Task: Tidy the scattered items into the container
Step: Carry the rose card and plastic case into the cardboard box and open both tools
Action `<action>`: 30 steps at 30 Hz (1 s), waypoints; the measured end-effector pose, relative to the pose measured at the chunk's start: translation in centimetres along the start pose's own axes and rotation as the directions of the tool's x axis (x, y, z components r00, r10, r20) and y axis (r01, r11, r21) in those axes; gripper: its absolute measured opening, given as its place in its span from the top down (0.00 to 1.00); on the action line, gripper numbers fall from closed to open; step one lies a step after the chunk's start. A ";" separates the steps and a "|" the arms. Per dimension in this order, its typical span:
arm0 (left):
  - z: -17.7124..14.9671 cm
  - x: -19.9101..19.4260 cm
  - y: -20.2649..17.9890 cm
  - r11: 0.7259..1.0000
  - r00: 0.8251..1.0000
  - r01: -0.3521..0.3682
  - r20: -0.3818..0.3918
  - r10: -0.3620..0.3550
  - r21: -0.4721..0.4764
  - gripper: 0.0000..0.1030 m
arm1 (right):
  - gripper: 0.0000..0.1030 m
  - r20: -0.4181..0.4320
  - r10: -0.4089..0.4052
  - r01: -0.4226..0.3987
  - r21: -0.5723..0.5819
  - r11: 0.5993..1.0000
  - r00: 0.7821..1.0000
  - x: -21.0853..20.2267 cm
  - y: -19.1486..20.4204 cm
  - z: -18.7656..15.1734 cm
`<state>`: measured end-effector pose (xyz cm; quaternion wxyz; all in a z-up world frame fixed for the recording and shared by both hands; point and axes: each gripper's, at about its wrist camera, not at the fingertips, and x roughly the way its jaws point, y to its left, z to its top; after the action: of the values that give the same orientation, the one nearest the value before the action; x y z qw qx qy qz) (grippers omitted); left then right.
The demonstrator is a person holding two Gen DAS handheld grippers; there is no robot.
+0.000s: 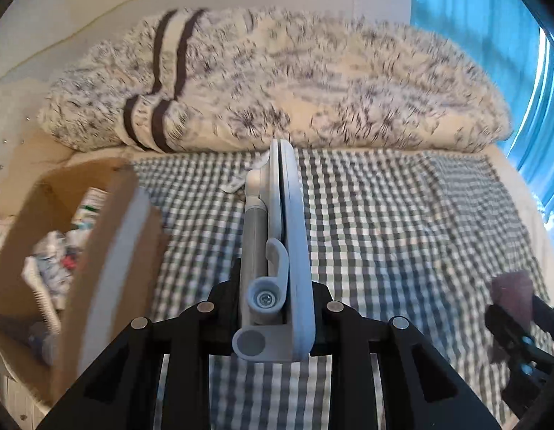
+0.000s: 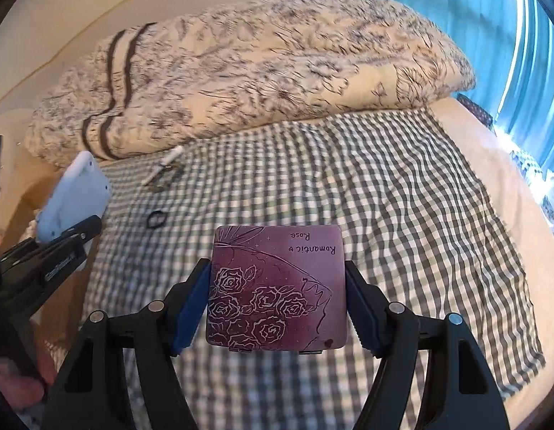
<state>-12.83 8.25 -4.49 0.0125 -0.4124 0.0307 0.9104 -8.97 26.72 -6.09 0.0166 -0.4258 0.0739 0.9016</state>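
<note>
Cardboard box (image 1: 108, 236), open-topped, sits at left edge of bed, already holding mixed small items. Left tongs (image 1: 277, 308) clamped on a folded white stand (image 1: 277, 251), held beside the box. Right tongs (image 2: 277, 308) clamped on a purple rose-print case (image 2: 277, 286) above checked sheet (image 2: 402, 197). White pen (image 2: 162, 165) and black ring (image 2: 155, 219) lie on sheet near floral duvet (image 2: 259, 71).
</note>
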 end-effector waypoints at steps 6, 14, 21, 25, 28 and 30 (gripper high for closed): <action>-0.9 -5.6 4.5 0.999 0.998 0.022 0.057 -0.019 -0.048 0.75 | 0.31 0.032 0.031 -0.030 -0.051 0.998 0.999 -4.1 4.1 -1.1; -1.1 -10.4 14.3 0.993 0.993 -0.057 0.101 0.068 -0.105 0.75 | 0.31 0.054 0.189 -0.180 -0.144 0.973 0.980 -7.5 14.7 -0.4; -2.3 -9.3 21.8 0.978 0.991 -0.114 0.050 0.124 -0.174 0.75 | 0.31 -0.054 0.377 -0.381 -0.191 0.905 0.924 -4.7 26.1 3.8; -3.4 -6.7 23.8 0.973 0.995 -0.098 0.001 0.100 -0.210 0.75 | 0.31 -0.142 0.380 -0.402 -0.196 0.894 0.914 -0.7 31.0 4.7; -4.1 -4.7 24.5 0.972 0.996 -0.088 -0.030 0.083 -0.218 0.75 | 0.31 -0.188 0.380 -0.412 -0.187 0.891 0.906 1.7 33.0 4.9; -4.1 -3.7 24.6 0.972 0.996 -0.092 -0.043 0.084 -0.215 0.75 | 0.28 -0.185 0.423 -0.452 -0.159 0.878 0.887 2.5 33.2 4.9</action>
<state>-8.55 -16.52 -3.28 -0.0735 -0.4248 -0.0505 0.9009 -17.42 -5.43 -0.98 -0.2356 -0.4617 0.0793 0.8515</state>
